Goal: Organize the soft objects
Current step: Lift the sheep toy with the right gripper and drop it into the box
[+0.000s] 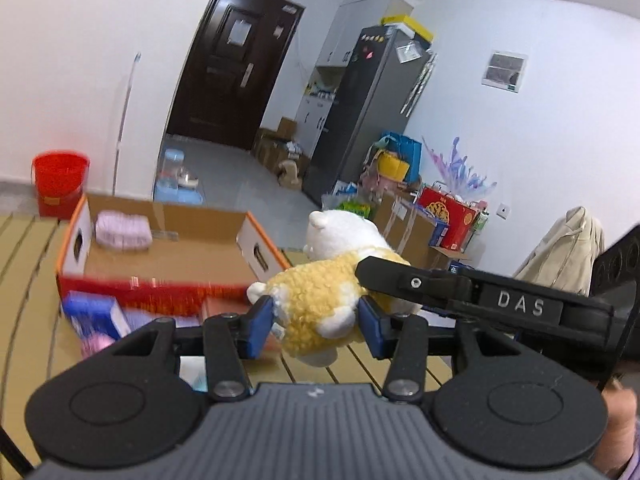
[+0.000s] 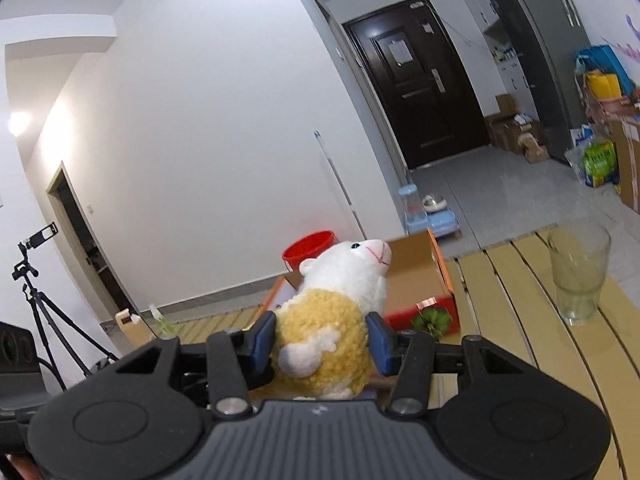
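Left wrist view shows our left claw (image 1: 316,326) with its blue pads on either side of a fluffy yellow-and-white plush sheep (image 1: 320,300); whether the pads actually press the fleece we cannot tell. Across the toy's back lies one black finger of our right claw (image 1: 404,280), marked "DAS". The sheep hangs above the pale slatted wooden bench (image 1: 28,320), clear of its surface, just beside the near right corner of an open cardboard box with orange-red sides (image 1: 168,264). Inside the box, at its far left, sits a folded lilac knitted cloth (image 1: 123,230). A blue-and-white packet (image 1: 96,312) lies on the bench in front of the box, blurred.

From the right wrist view, our right claw (image 2: 326,338) is partly closed around the sheep's yellow body, both blue pads against the fleece, the white head tilted upward. A clear drinking glass (image 2: 580,276) stands upright on the bench well to the right.
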The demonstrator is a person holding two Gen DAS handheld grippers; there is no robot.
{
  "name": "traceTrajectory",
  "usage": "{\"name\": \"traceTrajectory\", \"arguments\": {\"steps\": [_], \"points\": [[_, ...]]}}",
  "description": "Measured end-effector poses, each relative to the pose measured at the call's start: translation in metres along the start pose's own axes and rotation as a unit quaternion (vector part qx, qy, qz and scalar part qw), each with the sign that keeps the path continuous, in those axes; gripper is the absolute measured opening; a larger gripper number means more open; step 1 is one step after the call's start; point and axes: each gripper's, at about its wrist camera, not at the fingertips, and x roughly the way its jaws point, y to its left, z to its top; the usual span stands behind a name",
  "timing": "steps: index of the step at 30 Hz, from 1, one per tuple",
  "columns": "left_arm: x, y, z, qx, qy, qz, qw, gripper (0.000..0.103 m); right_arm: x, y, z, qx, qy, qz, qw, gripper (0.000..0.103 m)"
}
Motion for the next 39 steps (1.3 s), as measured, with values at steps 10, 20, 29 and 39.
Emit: {"name": "traceTrajectory", "arguments": {"steps": [10, 20, 29, 39], "points": [[0.098, 0.054, 0.059, -0.021, 0.019, 0.019, 0.9994, 0.047, 0.105, -0.027, 0.072, 0.014, 0.041, -0.002, 0.999, 0.048], [0.240, 0.128, 0.041, -0.067, 0.109, 0.045, 0.9907, 0.046, 0.256, -0.095, 0.066, 0.033, 0.136, -0.048, 0.989, 0.048], [0.267, 0.124, 0.013, -0.013, 0.154, 0.020, 0.9878, 0.042, 0.271, -0.100, 0.031, -0.030, 0.170, -0.114, 0.978, 0.045], [0.223, 0.107, 0.008, 0.057, 0.164, 0.033, 0.9843, 0.057, 0.237, -0.086, 0.017, -0.014, 0.178, -0.155, 0.972, 0.046]]}}
